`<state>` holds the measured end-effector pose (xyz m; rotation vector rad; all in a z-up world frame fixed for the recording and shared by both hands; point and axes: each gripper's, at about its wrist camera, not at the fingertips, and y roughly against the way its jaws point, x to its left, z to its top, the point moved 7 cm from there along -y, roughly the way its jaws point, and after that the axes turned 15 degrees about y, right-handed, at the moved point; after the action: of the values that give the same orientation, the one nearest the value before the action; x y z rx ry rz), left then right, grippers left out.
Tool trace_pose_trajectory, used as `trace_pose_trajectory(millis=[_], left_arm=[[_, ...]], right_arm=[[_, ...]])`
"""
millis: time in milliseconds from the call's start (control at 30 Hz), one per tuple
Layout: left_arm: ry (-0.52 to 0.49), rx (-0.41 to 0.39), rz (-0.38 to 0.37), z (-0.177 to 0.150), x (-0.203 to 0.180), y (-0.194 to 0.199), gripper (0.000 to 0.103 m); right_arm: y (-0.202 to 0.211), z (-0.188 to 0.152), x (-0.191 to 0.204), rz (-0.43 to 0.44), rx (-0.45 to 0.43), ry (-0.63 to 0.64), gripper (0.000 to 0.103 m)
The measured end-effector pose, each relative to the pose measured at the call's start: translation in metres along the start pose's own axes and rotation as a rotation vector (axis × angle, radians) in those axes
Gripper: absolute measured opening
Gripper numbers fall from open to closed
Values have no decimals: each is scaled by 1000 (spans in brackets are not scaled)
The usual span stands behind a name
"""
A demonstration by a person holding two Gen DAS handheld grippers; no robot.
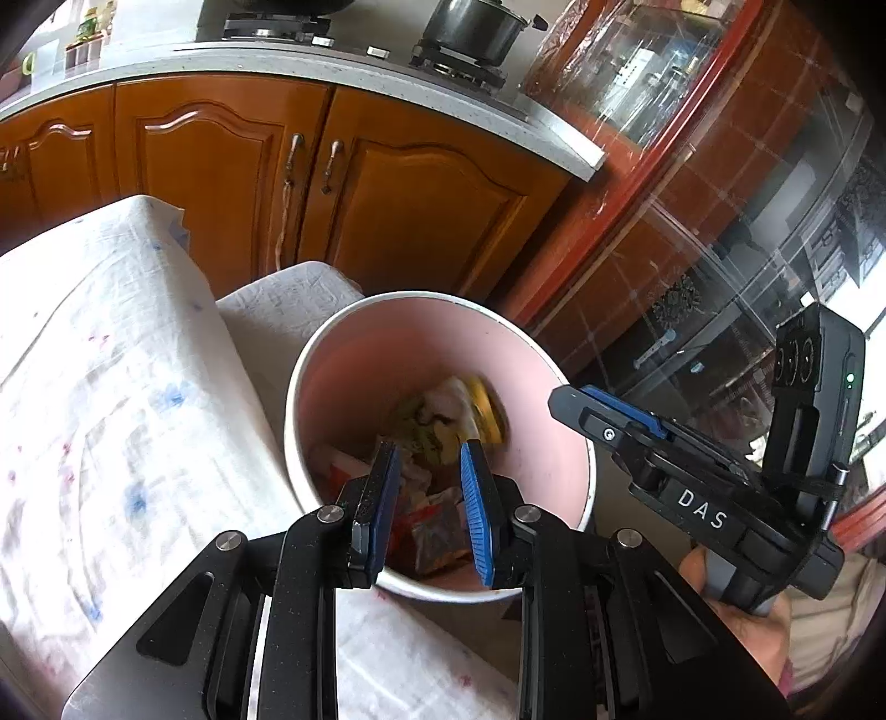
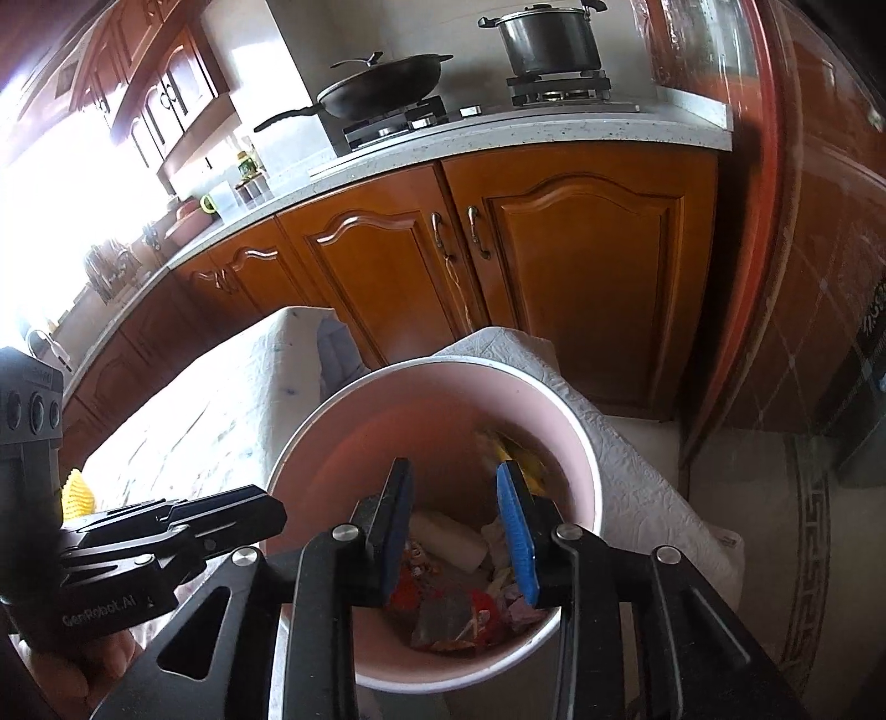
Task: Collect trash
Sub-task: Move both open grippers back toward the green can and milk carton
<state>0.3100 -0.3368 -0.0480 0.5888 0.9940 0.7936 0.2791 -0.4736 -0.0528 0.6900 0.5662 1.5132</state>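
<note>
- The pink bin (image 1: 443,354) stands upright with its round mouth facing up, on the floor just beside the cloth-covered table (image 1: 99,387).
- Trash (image 1: 443,421) lies in a loose heap at the bottom of the bin: crumpled wrappers, a yellow piece (image 2: 529,462) against the far wall, a pale roll (image 2: 448,534) lying on its side.
- The left gripper (image 1: 429,471) hangs over the near rim, its blue-padded fingers (image 1: 476,498) set a moderate gap apart with nothing between them.
- The right gripper (image 2: 459,509) is above the bin mouth too, fingers parted about the same and empty; in the left view it reaches in from the right over the rim.
- The bin's inner walls are bare above the heap, leaving open room below both grippers.
- A white cloth (image 2: 626,454) drapes behind and to the right of the bin; wooden cabinet doors (image 2: 587,277) stand beyond it.
- A pot (image 2: 545,39) and a pan (image 2: 387,83) sit on the stove (image 2: 482,105) on the counter, well apart from the bin.
</note>
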Motion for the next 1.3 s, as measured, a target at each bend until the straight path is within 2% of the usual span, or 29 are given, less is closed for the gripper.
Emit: trace_pose_trajectory(millis=[133,300,400,600,667,733,867,1300], left_arm=[[11,-21,3,-4,7,13,22],[40,-59,13,-12,22,33,30],[69,-78,13,-19,35,47,31],[113,-120,22,-35,57,76,31],[123,-140,27,-41,64,87,36],[131,-163,32,-46,71,100,40],[152,-182,30,-59,88,121,40],[217,-280,130,-102,153,188,40]], right_arm=[[3,-4,2,17,-7,-14,43],[16,-9,14,65,-53,-34,71],[28,-11,24,88,-95,-39,80],[49,-14,44,114,-159,-47,83],[54,-15,54,124,-170,-42,83],[57,-18,65,137,-175,-34,85],[60,-24,82,160,-172,-17,85],[64,-45,137,243,-170,15,86]])
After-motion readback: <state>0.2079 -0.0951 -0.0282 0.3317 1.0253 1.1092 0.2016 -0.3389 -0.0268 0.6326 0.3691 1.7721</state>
